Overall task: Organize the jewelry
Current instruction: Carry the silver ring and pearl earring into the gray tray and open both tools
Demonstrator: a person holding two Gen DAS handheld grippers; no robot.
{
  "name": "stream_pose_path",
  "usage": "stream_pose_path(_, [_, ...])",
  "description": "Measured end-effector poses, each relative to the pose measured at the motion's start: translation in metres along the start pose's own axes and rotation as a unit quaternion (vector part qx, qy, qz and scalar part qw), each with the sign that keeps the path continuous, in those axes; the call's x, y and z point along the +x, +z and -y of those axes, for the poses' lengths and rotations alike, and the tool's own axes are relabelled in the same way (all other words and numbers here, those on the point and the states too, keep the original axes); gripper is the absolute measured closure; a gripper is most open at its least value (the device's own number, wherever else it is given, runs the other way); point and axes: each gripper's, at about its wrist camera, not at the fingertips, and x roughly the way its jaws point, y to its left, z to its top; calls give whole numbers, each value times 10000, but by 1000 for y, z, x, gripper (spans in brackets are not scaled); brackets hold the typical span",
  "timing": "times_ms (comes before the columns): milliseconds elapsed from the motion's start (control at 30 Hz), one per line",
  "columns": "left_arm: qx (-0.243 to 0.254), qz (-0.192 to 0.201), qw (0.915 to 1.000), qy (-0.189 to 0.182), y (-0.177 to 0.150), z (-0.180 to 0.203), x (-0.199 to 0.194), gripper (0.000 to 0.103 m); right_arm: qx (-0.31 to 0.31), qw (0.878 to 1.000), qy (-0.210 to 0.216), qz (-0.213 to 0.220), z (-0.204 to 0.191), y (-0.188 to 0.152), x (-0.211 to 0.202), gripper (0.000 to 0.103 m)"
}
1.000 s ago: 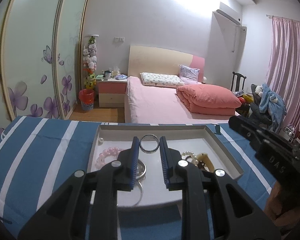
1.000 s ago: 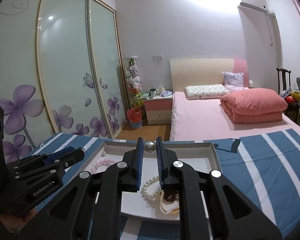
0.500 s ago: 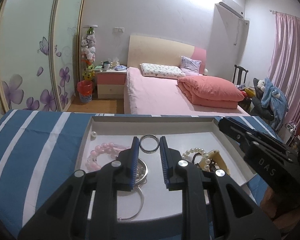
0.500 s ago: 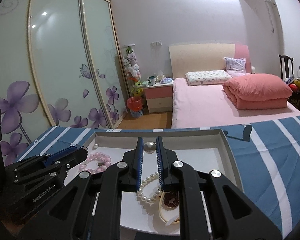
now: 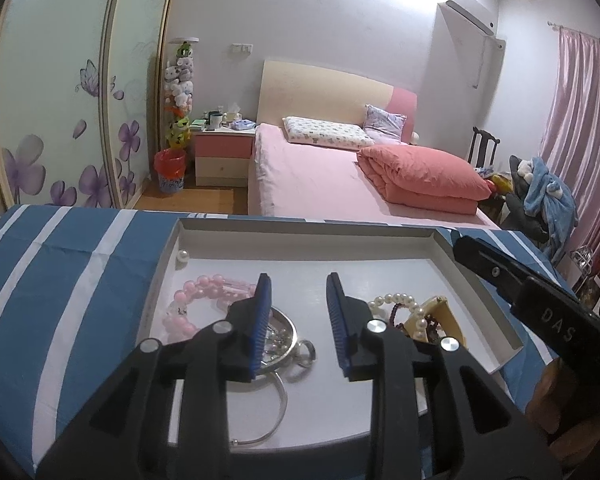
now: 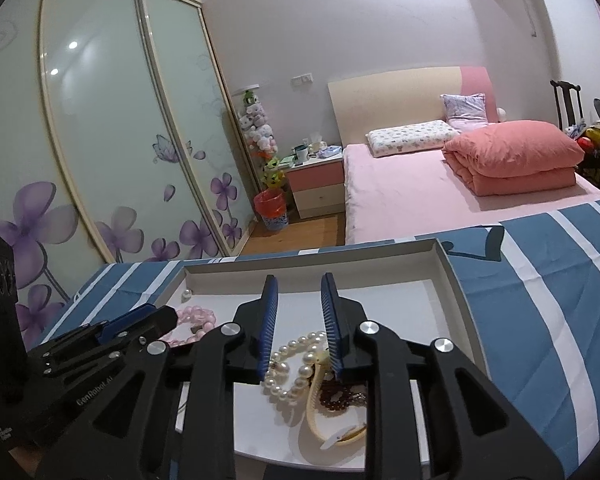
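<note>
While the left wrist view looks into the white tray (image 5: 480, 292), left gripper (image 5: 298, 320): jaws opening, wider than a second ago, nothing between them; silver bangles (image 5: 282, 338) just beneath, pink bead bracelet (image 5: 198, 298) to their left. Camera sits closer over the tray than before.

Right wrist view: right gripper (image 6: 298, 328), jaws likewise parting, empty, poised over the pearl strand (image 6: 296, 364) and cream bangle (image 6: 320, 412). Judged: both are readying first picks; sorting not yet begun.
</note>
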Motion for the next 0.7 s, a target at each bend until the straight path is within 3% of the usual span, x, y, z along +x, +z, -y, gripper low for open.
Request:
stream_pose_path(133, [-143, 24, 9999, 4, 2, -7, -2, 74, -11, 10000, -32, 7, 0, -1, 0, 72])
stream_pose_path(400, [-302, 24, 9995, 43, 2, -14, -6, 71, -17, 10000, -52, 7, -1, 0, -1, 71])
stream_pose_path(700, [-327, 131, 9994, 58, -2, -17, -36, 58, -158, 9998, -115, 92, -9, -2, -21, 49])
